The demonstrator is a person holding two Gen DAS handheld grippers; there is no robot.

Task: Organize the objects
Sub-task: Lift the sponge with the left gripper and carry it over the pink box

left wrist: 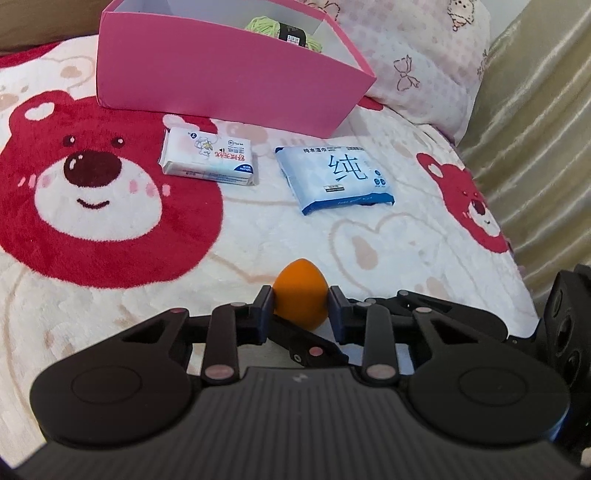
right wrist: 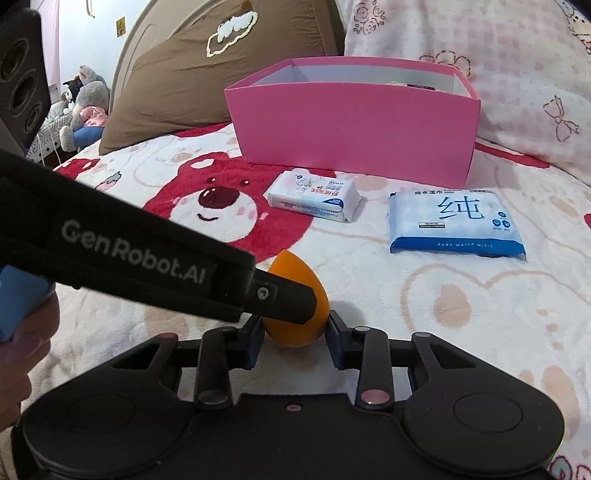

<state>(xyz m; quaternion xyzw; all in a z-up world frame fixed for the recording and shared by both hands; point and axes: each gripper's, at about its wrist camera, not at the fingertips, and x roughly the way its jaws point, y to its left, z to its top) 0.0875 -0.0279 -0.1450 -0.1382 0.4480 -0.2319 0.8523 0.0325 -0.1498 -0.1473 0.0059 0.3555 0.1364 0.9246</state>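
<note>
An orange egg-shaped sponge [left wrist: 301, 291] [right wrist: 291, 334] rests on the bear-print blanket [left wrist: 110, 295]. In the left wrist view my left gripper [left wrist: 301, 306] has a pad pressed against each side of it. In the right wrist view my right gripper [right wrist: 294, 332] also squeezes the sponge from both sides. One left finger [right wrist: 288, 302] crosses over the sponge from the left and hides its middle. Further back stands an open pink box [left wrist: 221, 74] [right wrist: 351, 129] with a green yarn ball [left wrist: 273, 26] inside.
A white tissue pack [left wrist: 208, 157] [right wrist: 314, 195] and a blue wipes pack [left wrist: 336, 177] [right wrist: 454, 221] lie in front of the box. A brown pillow [right wrist: 184, 74] and a pink pillow [left wrist: 424, 62] lie behind it. Gold fabric [left wrist: 535, 129] borders the right. A hand [right wrist: 22, 350] shows at the left.
</note>
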